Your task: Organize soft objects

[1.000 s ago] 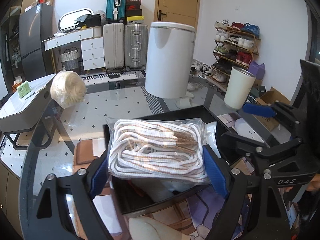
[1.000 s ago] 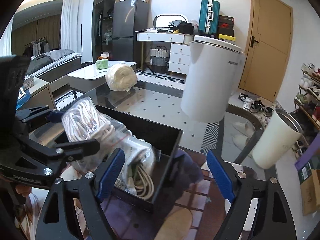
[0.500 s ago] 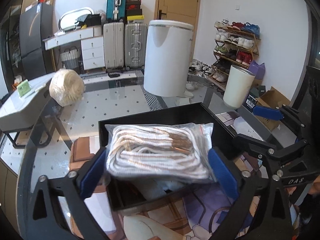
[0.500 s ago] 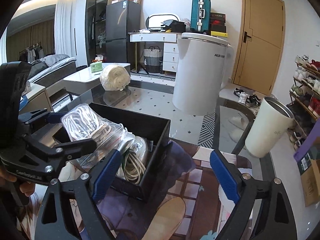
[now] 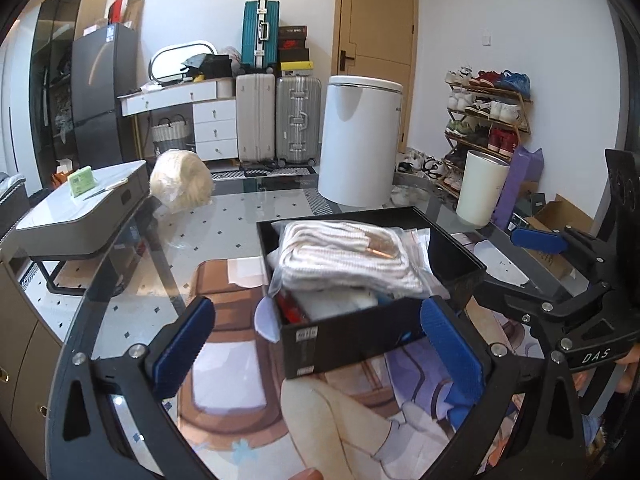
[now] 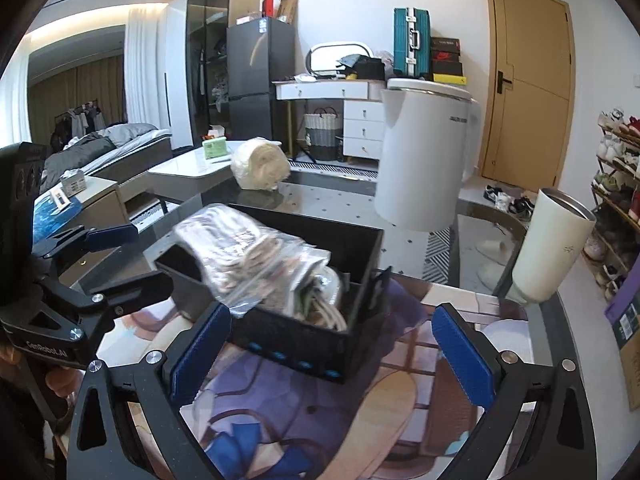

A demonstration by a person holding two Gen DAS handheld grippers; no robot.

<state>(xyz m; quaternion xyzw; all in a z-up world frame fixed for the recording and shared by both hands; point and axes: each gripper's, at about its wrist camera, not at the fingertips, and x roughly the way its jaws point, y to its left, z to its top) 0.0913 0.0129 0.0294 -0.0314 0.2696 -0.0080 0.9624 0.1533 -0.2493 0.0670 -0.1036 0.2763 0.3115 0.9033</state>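
A clear plastic bag of white rope (image 5: 346, 258) lies on top of other soft items in a black box (image 5: 360, 332) on the glass table. It also shows in the right wrist view (image 6: 248, 252), resting in the same box (image 6: 304, 354). My left gripper (image 5: 316, 344) is open and empty, drawn back in front of the box. My right gripper (image 6: 330, 350) is open and empty, just before the box's near side. A cream ball of yarn (image 5: 182, 186) sits at the far left of the table, also seen in the right wrist view (image 6: 262, 168).
A tall white bin (image 5: 362, 140) and a cream tumbler (image 5: 482, 188) show beyond the glass table. A printed mat (image 5: 340, 408) lies under the box. A white coffee table (image 5: 80, 208) stands to the left.
My left gripper opened, let go of the bag of rope and drew back. The bag now rests in the box. My right gripper also drew back a little.
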